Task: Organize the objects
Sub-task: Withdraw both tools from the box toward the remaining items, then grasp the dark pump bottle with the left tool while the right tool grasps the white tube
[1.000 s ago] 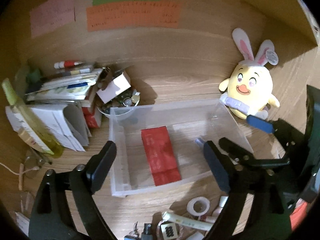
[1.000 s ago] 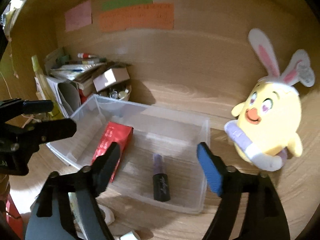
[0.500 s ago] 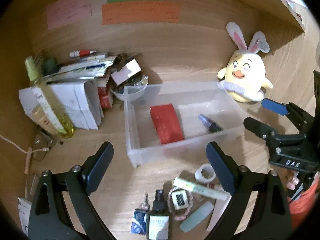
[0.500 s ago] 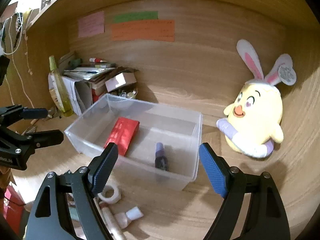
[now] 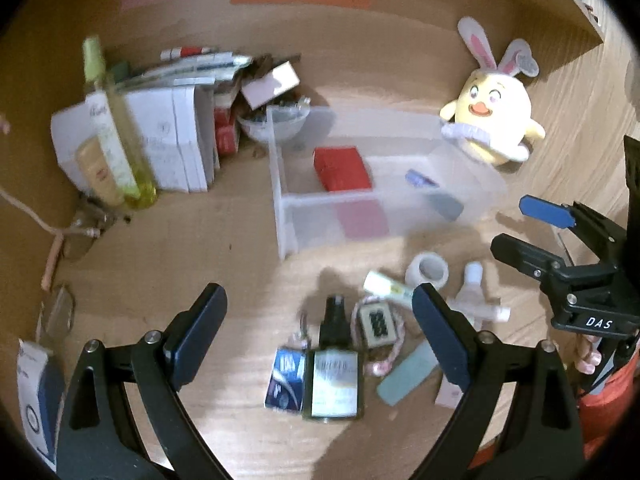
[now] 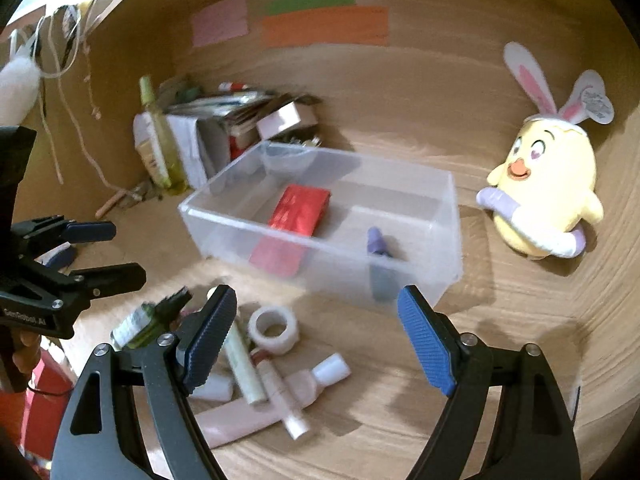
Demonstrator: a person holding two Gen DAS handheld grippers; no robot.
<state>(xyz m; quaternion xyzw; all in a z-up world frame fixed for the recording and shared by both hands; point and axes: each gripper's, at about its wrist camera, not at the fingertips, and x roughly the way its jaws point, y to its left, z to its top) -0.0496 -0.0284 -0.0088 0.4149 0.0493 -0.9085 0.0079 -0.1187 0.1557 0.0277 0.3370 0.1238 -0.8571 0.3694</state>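
Both grippers have drawn back from the clear bin [image 6: 320,216]; left gripper [image 5: 320,332] and right gripper [image 6: 316,332], jaws apart and empty, now overlook scattered toiletries. Only the left view shows the dark bottle [image 5: 334,368] fully.

The left gripper [image 5: 316,316], jaws apart and empty, hangs over a dark bottle [image 5: 334,364] near the clear bin [image 5: 280,200].

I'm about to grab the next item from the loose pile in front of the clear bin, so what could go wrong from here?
1. The pile is crowded: the white tape roll, the tubes and the dark bottle touch or overlap, so the open right tongs may catch two things at once.
2. The left tongs hover over the same pile, so the two could collide.
3. The clear bin looks light and could slide if bumped.
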